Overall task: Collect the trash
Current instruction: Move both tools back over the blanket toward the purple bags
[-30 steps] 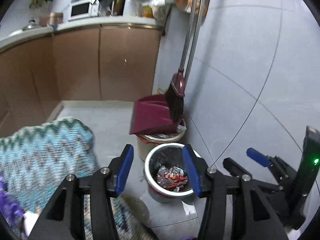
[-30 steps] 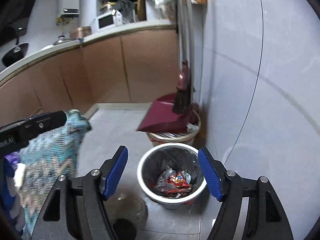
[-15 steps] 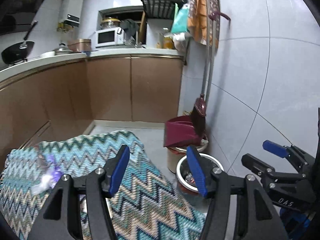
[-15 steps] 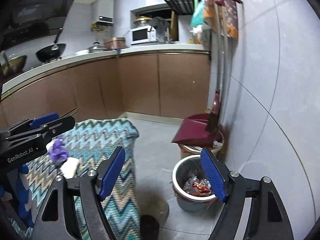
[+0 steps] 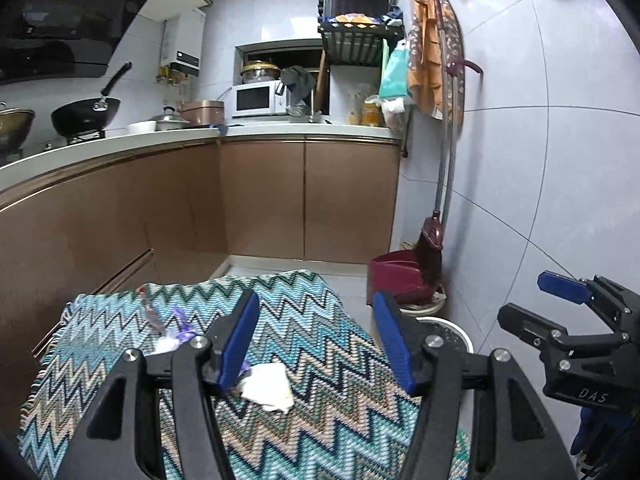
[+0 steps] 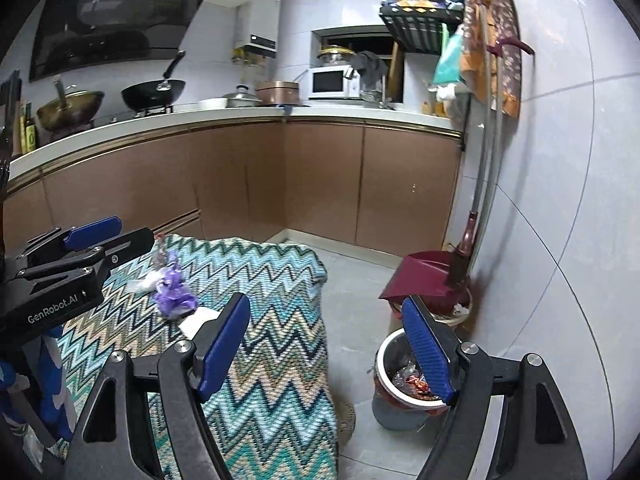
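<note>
while both the left gripper (image 5: 316,340) and right gripper (image 6: 326,346) gape empty, the white-rimmed bin (image 6: 390,354) on the floor holds wrappers (image 6: 412,380).

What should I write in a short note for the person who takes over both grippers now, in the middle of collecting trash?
Left gripper: open, empty, above the zigzag cloth.
Right gripper: open, empty, between the cloth's edge and the trash bin.
Trash on the cloth: white crumpled paper, purple wrapper, clear plastic piece.
The bin stands on the floor by the wall, right of the cloth, with wrappers already inside.
Done: some trash is in the bin.
Left: pick up the three pieces from the cloth and drop them in the bin.
</note>
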A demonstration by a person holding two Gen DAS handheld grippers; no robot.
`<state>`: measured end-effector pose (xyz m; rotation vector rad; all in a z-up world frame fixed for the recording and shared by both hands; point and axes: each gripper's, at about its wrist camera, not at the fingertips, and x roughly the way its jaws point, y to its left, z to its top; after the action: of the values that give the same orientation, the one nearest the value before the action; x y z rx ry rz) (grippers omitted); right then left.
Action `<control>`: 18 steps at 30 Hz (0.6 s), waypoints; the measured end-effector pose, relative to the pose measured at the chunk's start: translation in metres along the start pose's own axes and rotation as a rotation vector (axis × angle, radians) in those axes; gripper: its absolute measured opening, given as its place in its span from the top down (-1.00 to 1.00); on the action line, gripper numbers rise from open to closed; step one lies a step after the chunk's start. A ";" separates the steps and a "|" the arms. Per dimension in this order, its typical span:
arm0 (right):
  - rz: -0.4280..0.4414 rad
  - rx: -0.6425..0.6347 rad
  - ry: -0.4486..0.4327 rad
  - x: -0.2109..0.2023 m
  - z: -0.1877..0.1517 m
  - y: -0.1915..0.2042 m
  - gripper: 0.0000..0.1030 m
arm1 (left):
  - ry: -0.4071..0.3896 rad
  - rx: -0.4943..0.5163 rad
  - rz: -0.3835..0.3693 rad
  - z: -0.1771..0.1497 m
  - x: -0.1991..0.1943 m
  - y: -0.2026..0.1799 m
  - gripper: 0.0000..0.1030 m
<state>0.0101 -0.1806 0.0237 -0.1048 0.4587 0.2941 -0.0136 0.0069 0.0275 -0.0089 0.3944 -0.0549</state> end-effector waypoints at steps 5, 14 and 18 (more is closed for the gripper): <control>0.025 -0.031 -0.007 -0.010 0.003 0.017 -0.50 | -0.004 -0.021 0.019 -0.006 -0.013 0.014 -0.12; 0.069 -0.061 -0.022 -0.021 0.013 0.042 -0.51 | 0.013 -0.038 0.053 -0.020 -0.034 0.059 -0.32; 0.087 -0.067 -0.023 -0.023 0.017 0.051 -0.51 | 0.017 -0.059 0.097 -0.033 -0.046 0.095 -0.38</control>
<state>-0.0182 -0.1350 0.0471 -0.1473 0.4312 0.3956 -0.0638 0.1041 0.0126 -0.0475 0.4124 0.0527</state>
